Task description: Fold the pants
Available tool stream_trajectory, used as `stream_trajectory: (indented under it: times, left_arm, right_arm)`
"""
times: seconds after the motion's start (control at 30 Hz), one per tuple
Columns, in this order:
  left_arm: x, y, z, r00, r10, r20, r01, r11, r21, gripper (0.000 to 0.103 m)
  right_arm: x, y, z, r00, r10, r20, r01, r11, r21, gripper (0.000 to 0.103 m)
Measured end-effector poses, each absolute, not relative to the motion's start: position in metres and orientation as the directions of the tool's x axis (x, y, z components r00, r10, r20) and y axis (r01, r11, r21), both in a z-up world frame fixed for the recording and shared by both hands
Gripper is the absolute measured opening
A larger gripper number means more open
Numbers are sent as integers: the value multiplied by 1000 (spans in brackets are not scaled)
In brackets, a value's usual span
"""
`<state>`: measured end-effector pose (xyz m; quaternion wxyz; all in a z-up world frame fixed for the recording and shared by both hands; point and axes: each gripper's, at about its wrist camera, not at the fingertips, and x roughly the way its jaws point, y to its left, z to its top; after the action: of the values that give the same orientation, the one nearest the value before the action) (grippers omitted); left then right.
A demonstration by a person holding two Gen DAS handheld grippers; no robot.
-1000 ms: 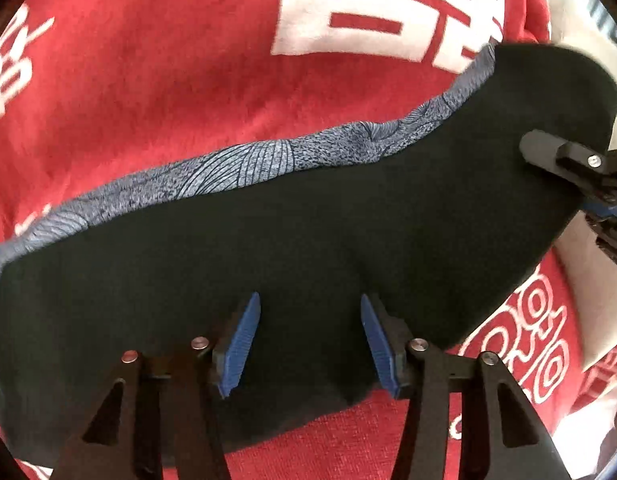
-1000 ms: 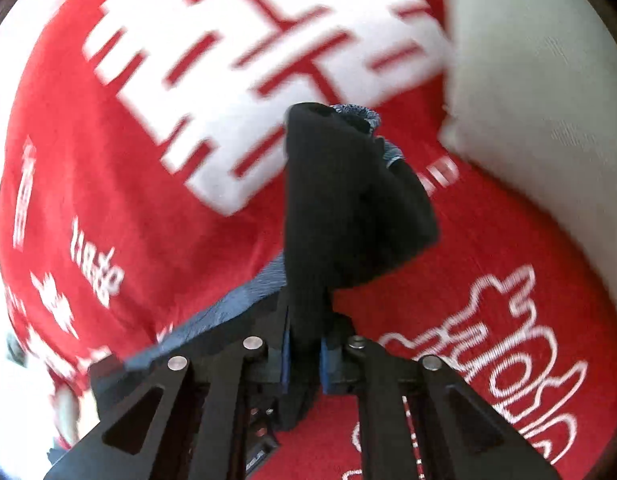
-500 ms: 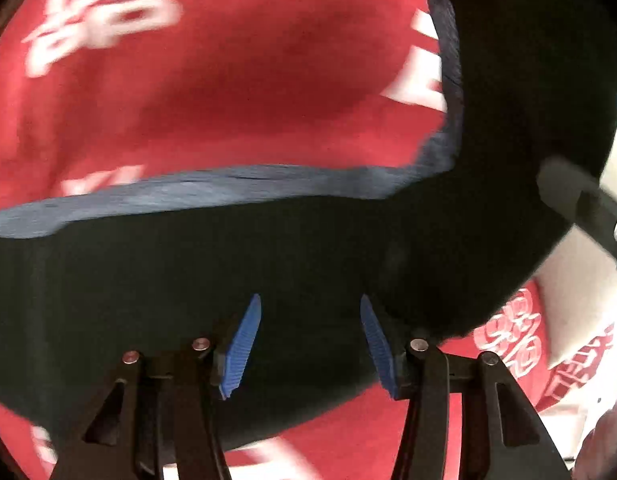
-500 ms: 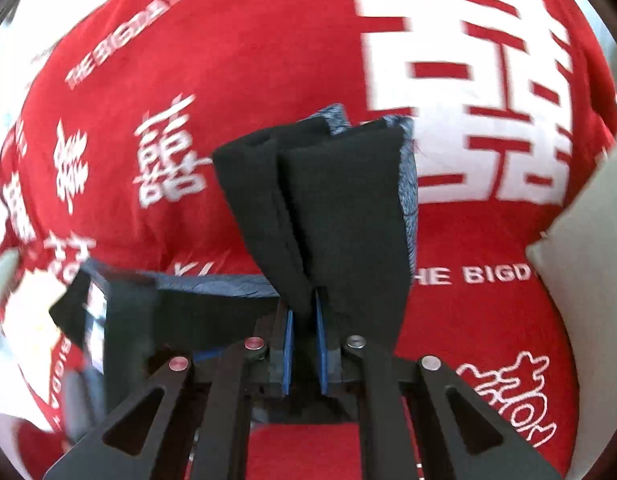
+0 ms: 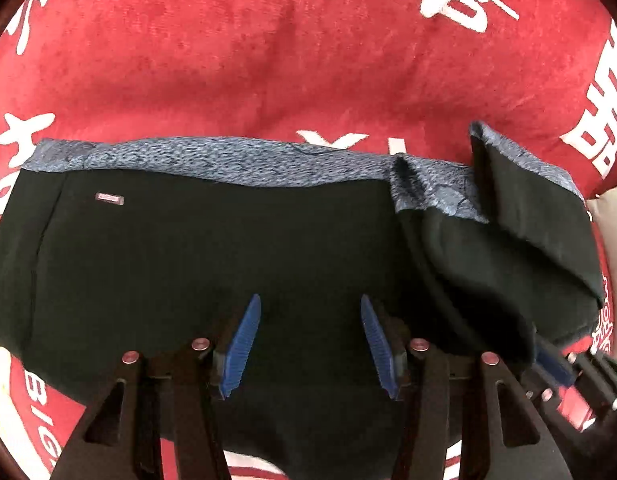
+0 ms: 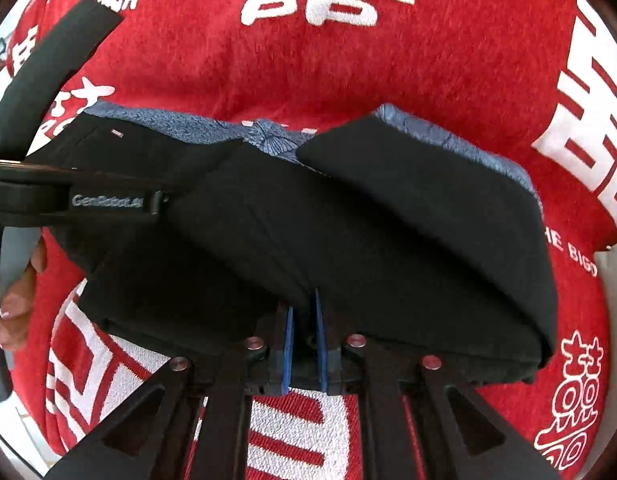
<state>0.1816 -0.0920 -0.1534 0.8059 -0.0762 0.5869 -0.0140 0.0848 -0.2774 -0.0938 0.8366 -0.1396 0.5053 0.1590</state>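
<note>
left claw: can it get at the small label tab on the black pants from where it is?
Probably yes. The label tab lies exposed on the flat black pants, nothing over it. The left claw is open and empty above the cloth; the right claw, shut on the folded end, sits on the opposite side.

Both wrist cameras peer steeply down from close above, sharing the black pants on the red cloth.
</note>
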Motion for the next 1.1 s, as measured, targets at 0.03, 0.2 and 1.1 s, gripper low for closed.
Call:
stream_trajectory:
  times: [0.03,0.2,1.1]
  left_arm:
    - [180,-89,-152,309,-108,-945,-63,989,-134,59]
    - [179,-77,-133,304,-83,-949,-96,988,-118,63]
    - [262,-173,-102,229,-442,-867,160,896,-415,74]
  right_arm:
    - [85,-277,-94,433,122,-893,-416,906,-78,13]
    - [90,-277,-88,383,123,-916,-473,877,-80,18]
    - [125,-407,-64,339,156,-928,-164,981,105,56]
